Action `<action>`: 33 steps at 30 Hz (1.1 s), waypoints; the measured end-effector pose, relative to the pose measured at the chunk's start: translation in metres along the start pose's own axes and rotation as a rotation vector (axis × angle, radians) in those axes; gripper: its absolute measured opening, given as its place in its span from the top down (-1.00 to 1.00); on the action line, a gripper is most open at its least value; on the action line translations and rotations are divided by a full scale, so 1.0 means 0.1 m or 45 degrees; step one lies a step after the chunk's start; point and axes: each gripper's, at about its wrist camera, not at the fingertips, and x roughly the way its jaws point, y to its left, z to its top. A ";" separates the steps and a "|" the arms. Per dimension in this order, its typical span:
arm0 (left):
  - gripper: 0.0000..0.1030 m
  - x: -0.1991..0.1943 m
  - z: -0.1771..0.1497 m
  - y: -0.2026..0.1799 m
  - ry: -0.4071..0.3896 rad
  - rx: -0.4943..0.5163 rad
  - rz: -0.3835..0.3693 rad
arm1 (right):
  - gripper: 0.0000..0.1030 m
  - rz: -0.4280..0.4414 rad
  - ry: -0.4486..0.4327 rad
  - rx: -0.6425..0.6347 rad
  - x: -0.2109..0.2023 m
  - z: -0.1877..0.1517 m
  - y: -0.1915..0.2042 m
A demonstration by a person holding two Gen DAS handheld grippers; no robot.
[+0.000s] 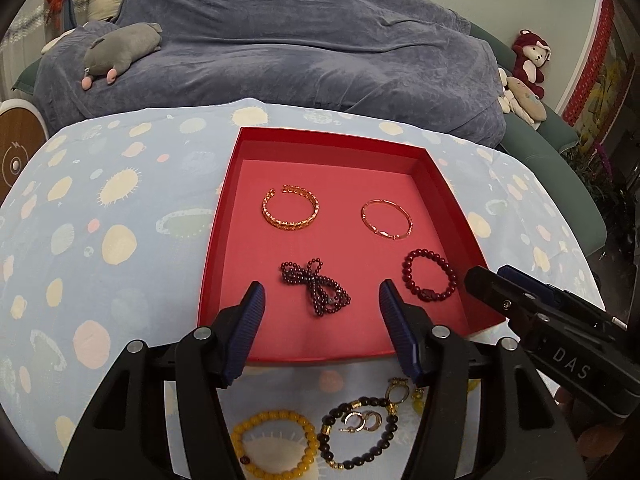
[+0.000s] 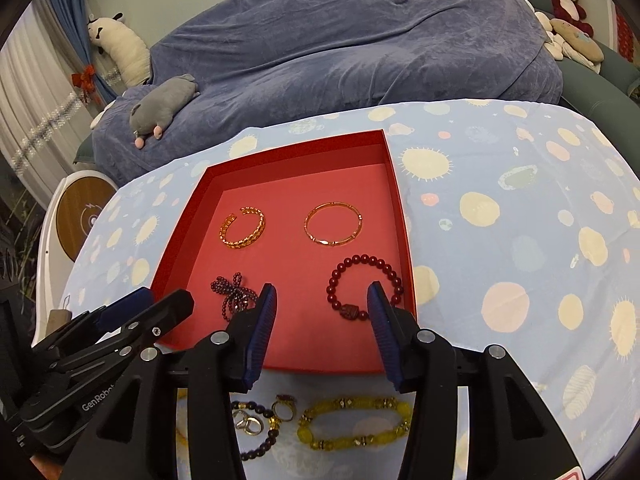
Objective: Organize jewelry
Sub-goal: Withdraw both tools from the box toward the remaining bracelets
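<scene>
A red tray sits on a table w/ a pale blue spotted cloth, a sofa under a grey-blue throw beyond it. Four pieces lie inside the tray, all apart from each other: a gold chain-link cuff far left, a thin gold bangle far right, a dark purple bead strand bunched in loops near left, and a dark red bead bracelet near right, close to the right wall. The left gripper hovers over the tray's near edge, jaws apart, nothing between them; the purple strand shows in the gap but lies flat on the tray floor, not touched. The right gripper hovers to its right, also over the near edge, jaws apart & empty; the red bracelet lies under its right finger, contact can't be told. More jewelry waits on the cloth near the tray's front edge: a yellow bead bracelet at left, a black bead bracelet w/ gold spacers just beside it, small hoop earrings lying inside that black loop, a ring next to it, and a translucent yellow bracelet furthest right. A grey plush toy lies on the throw at far left; a red plush sits far right.
</scene>
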 end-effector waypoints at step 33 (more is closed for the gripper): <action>-0.09 -0.41 -1.16 0.20 0.117 -0.081 0.101 | 0.10 -0.075 0.106 -0.029 -0.48 -1.21 -0.13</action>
